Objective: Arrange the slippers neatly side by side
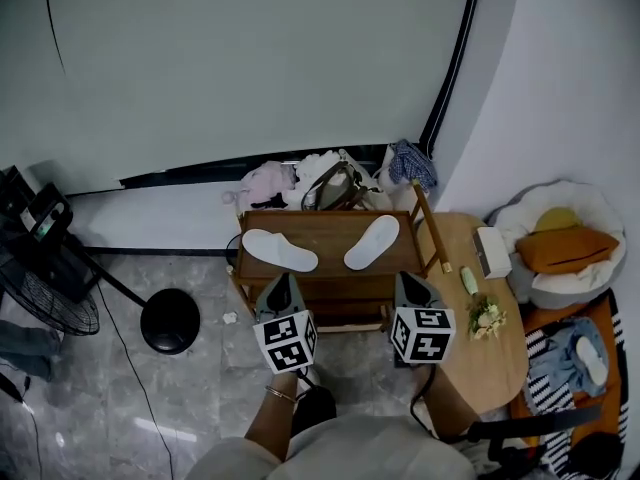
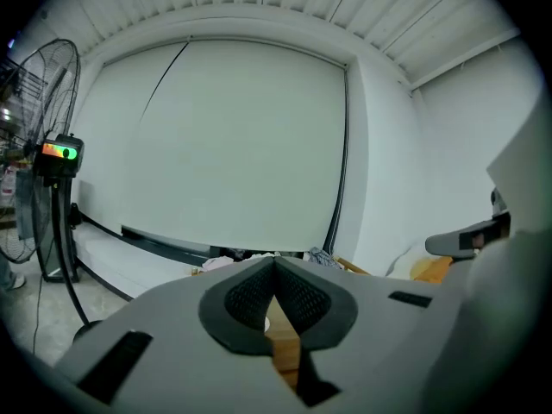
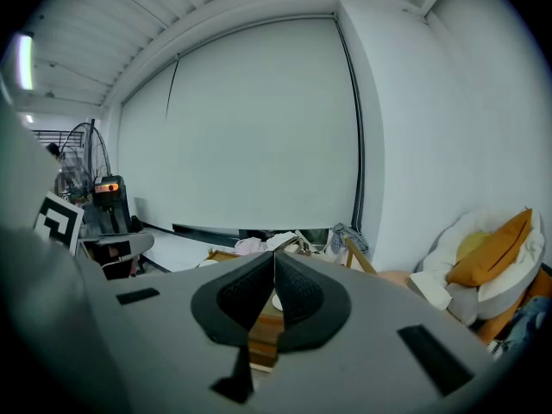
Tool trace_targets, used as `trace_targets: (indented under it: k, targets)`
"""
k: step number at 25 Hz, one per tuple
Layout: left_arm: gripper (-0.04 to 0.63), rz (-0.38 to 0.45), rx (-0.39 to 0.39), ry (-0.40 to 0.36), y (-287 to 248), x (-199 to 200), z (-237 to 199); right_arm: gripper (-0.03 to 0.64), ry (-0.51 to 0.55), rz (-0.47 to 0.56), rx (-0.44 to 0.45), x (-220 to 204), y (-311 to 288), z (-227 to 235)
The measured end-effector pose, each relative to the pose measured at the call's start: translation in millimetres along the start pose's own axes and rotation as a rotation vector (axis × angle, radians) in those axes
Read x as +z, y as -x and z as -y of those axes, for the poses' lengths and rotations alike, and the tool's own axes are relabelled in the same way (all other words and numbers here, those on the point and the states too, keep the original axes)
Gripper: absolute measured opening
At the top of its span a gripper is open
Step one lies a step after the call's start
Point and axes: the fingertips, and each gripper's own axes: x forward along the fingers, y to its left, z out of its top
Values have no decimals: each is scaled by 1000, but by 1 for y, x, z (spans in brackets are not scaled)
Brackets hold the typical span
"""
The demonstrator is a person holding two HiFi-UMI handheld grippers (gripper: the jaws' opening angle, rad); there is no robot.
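Two white slippers lie on top of a low wooden shelf [image 1: 330, 230] in the head view. The left slipper [image 1: 279, 249] and the right slipper [image 1: 372, 242] are apart and splayed, their near ends angled toward each other. My left gripper [image 1: 282, 290] hovers just in front of the shelf below the left slipper, its tips together and empty. My right gripper [image 1: 412, 286] sits level with it near the shelf's right front corner, also shut with nothing held. In both gripper views the jaws meet at the tips, with the shelf wood showing in the gap below; left gripper [image 2: 274, 270], right gripper [image 3: 274, 264].
A round wooden table [image 1: 480, 328] with a tissue box [image 1: 492, 251] and flowers [image 1: 485, 318] stands right of the shelf. A standing fan [image 1: 45, 268] and its black round base [image 1: 171, 320] are at the left. Clothes and a bag [image 1: 330, 180] are piled behind the shelf. A cushioned seat [image 1: 565, 243] is far right.
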Motion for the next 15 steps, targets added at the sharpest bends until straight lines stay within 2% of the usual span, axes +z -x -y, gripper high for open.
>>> trace_targets:
  k: [7,15]
  targets:
    - [8,-1,-29,-25,-58,23,-12,34,-45,-6,-40,17,-51,9]
    - [8,-43,-59,-34,-117,27,-31,34,-63,-31,-72,30,-111,5]
